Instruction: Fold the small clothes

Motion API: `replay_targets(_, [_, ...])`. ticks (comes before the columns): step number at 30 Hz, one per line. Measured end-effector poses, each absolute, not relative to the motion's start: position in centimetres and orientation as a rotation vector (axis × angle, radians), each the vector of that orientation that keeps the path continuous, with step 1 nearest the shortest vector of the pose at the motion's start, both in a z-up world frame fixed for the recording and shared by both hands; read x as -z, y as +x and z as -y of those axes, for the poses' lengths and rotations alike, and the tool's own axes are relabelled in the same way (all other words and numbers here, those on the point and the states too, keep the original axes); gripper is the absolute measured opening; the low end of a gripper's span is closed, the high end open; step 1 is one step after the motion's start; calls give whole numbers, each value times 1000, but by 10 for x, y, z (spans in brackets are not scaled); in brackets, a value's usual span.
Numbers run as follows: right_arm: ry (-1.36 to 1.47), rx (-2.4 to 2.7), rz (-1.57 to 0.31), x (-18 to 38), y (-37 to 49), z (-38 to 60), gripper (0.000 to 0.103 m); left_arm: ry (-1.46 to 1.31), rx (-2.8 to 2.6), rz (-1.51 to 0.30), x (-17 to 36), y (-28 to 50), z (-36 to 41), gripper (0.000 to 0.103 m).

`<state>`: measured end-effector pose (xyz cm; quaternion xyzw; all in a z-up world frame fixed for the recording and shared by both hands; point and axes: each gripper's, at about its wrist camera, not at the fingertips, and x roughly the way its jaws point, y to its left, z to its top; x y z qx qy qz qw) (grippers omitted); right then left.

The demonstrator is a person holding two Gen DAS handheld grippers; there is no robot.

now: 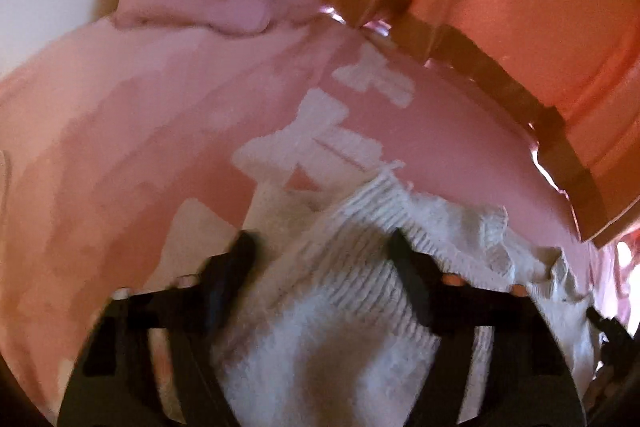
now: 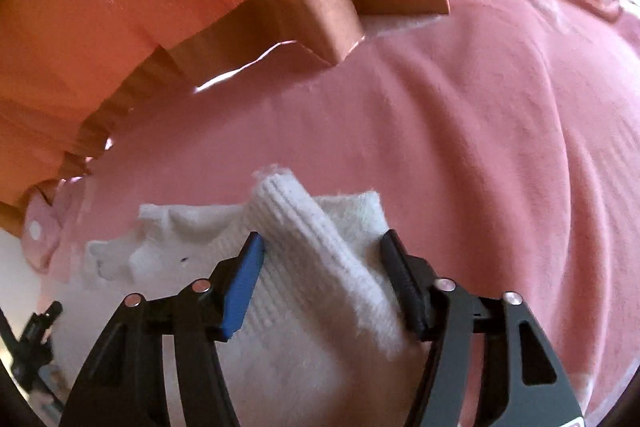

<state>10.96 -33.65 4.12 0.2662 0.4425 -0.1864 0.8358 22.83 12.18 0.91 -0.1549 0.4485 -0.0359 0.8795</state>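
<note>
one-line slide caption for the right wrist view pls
Right tongs straddle the ribbed cuff of a white sock lying on a pink bedcover.

White ribbed sock (image 2: 304, 267): knit, fuzzy, folded over itself, ribbed cuff pointing far; lies on pink cloth, near edge of scene. Second white piece (image 2: 160, 239) crumpled at left, touching.

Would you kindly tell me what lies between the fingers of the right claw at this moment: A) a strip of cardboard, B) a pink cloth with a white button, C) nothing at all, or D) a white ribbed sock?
D: in the right wrist view a white ribbed sock runs up between the two fingers of the right claw, over the pink fabric.
</note>
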Motion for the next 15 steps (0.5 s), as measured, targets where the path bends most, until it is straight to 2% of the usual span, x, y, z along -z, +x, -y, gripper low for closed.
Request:
replay_targets(1, [556, 383, -928, -45, 109, 336, 10, -330, 92, -923, -11, 227, -121, 40])
replay_targets(2, [572, 372, -882, -52, 107, 337, 10, -327, 108, -910, -14, 225, -120, 19])
replay_targets(4, [601, 331, -773, -71, 100, 336, 9, -326, 115, -849, -29, 219, -121, 14])
replay_targets(5, [623, 301, -698, -83, 94, 336, 9, -338, 118, -817, -35, 217, -122, 6])
replay_targets(8, [628, 306, -650, -88, 93, 340, 9, -334, 93, -742, -48, 214, -125, 1])
replay_targets(12, [571, 421, -953, -29, 120, 344, 10, -244, 29, -845, -23, 234, -124, 1])
replay_targets(14, [557, 427, -941, -29, 121, 343, 11, -321, 58, -896, -17, 237, -131, 1])
replay_targets(15, [555, 424, -934, -34, 121, 342, 15, -367, 81, -892, -19, 234, -134, 2])
